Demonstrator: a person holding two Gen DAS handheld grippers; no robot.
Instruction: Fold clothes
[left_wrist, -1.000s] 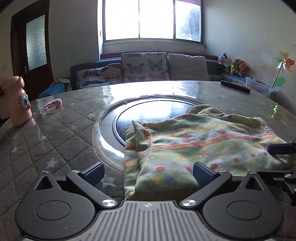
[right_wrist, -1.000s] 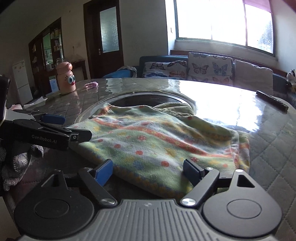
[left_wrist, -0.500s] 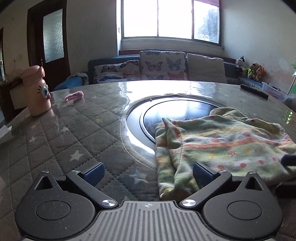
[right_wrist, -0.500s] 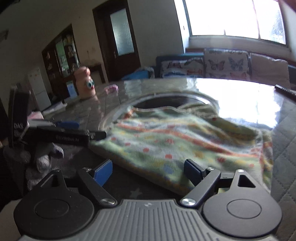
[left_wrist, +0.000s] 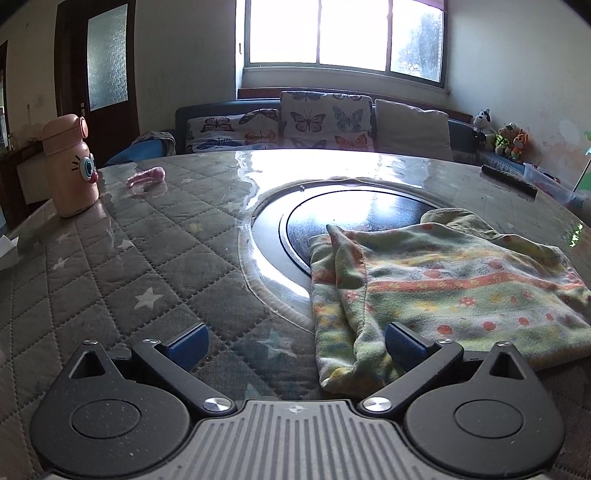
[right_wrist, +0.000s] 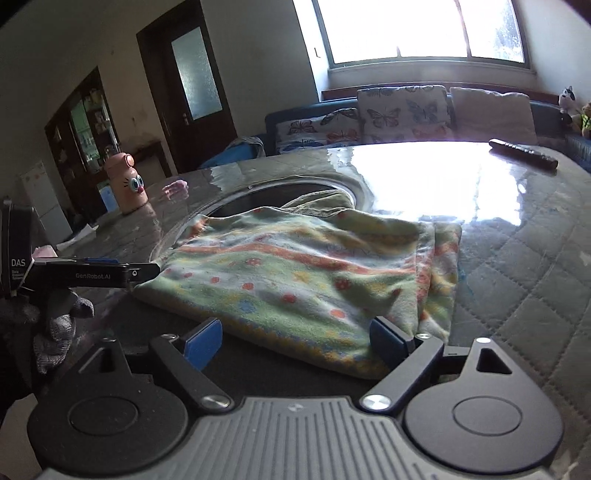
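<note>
A folded fleece garment, green and yellow with orange stripes and red flowers, lies on the quilted table, partly over its dark round glass inset. My left gripper is open at the garment's near left corner, and the cloth touches only its right pad. In the right wrist view the garment fills the middle. My right gripper is open and its jaws are still opening, with the near hem lying loose between them. The left gripper, held by a gloved hand, shows side-on at the garment's left edge.
A pink bottle with cartoon eyes and a small pink object stand at the far left of the table. A dark remote lies at the far right. A sofa with butterfly cushions sits behind the table.
The left gripper has drawn back to the left: the garment filled the space between its fingers, and now only a corner sits by the right pad. The right wrist view has rolled and shifted slightly.
</note>
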